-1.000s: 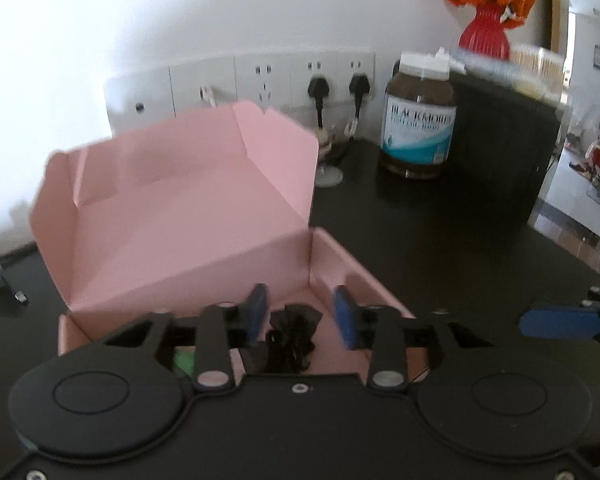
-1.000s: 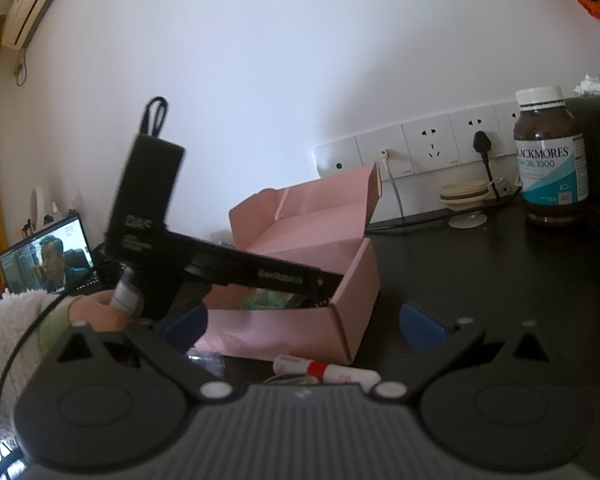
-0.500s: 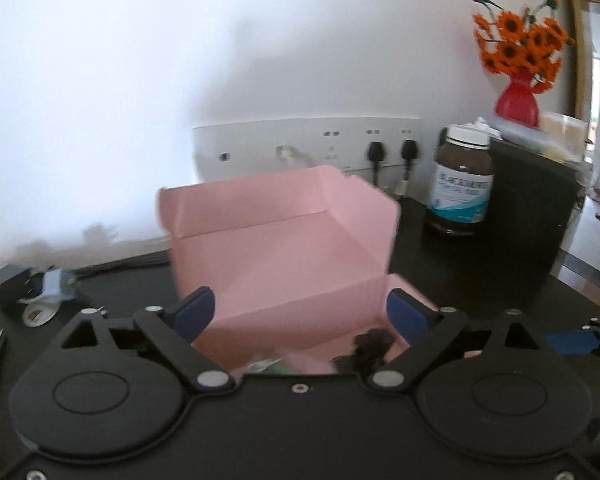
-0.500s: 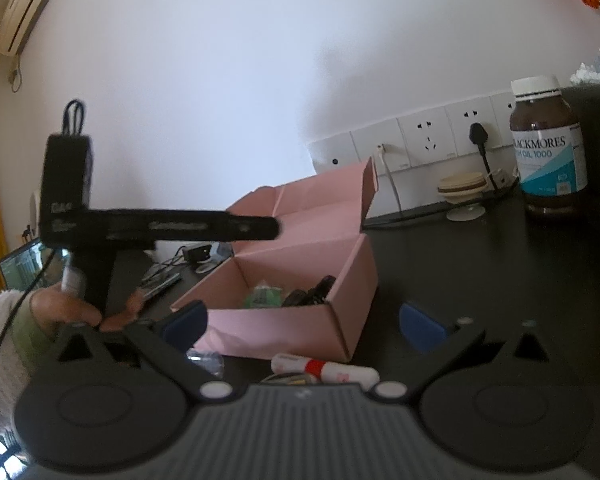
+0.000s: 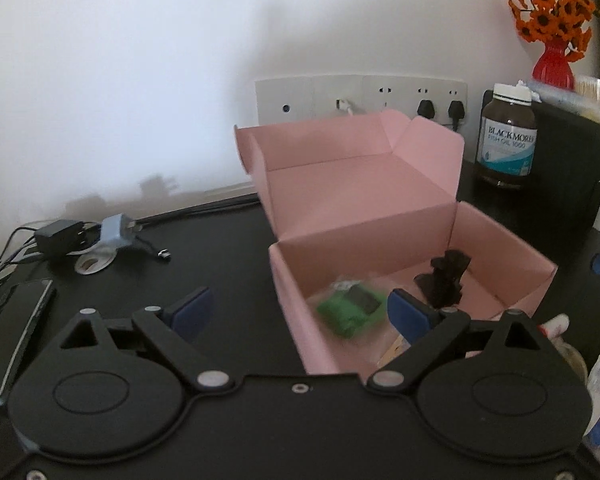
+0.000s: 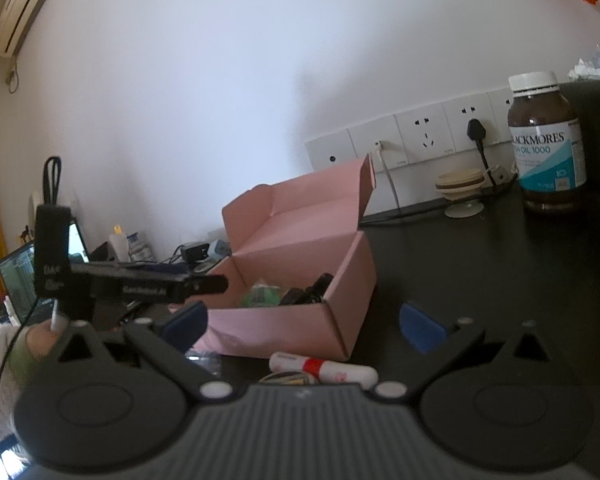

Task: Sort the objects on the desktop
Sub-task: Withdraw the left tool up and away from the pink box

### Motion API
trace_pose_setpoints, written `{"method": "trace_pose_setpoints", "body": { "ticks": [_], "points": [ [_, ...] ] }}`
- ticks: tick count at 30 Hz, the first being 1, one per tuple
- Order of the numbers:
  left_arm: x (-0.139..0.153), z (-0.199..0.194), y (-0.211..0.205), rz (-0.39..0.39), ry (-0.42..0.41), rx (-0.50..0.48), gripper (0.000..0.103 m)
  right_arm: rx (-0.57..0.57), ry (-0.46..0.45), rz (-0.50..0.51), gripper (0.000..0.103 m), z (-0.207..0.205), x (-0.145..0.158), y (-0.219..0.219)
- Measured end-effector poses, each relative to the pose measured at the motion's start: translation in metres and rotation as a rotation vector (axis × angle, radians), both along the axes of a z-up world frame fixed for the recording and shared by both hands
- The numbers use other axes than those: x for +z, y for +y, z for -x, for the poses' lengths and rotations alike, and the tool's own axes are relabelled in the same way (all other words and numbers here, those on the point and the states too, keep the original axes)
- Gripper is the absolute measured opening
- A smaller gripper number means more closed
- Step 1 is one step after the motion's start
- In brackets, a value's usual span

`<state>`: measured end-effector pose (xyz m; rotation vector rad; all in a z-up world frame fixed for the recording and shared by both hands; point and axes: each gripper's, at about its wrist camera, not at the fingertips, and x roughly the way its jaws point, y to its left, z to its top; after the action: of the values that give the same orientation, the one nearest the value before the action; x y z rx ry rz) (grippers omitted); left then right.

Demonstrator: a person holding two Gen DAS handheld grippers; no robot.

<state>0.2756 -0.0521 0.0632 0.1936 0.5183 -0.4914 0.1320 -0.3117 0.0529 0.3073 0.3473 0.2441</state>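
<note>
The white tube with the red band point(image 6: 324, 371) lies on the black table point(image 6: 480, 264) at the lower middle of the right wrist view, just in front of the pink box point(image 6: 300, 320). It looks light, stiff and smooth, likely to roll, so a grip across its middle seems safest. The right hand-held gripper point(image 6: 304, 324) stands open and empty, the tube low between its fingers. The left hand-held gripper point(image 5: 300, 312) is open too, empty, straddling the box's near left wall.
</note>
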Motion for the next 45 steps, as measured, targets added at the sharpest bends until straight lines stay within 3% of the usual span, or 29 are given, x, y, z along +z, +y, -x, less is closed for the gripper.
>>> {"method": "trace_pose_setpoints", "body": {
  "ticks": [20,24,36,45],
  "points": [
    [-0.006,0.018,0.022,0.069,0.026,0.014,0.095,0.000,0.003,-0.003,0.102,0.000,0.000,-0.001],
    [-0.004,0.022,0.021,0.053,-0.001,0.035,0.099,-0.001,0.004,-0.004,0.102,-0.001,0.000,-0.002],
    [0.006,0.052,0.057,0.114,-0.052,0.009,0.103,0.003,0.021,-0.023,0.102,-0.004,-0.002,-0.004],
    [-0.003,0.091,0.062,0.069,-0.122,0.048,0.103,0.016,-0.005,0.030,0.102,-0.001,0.001,0.005]
  ]
}}
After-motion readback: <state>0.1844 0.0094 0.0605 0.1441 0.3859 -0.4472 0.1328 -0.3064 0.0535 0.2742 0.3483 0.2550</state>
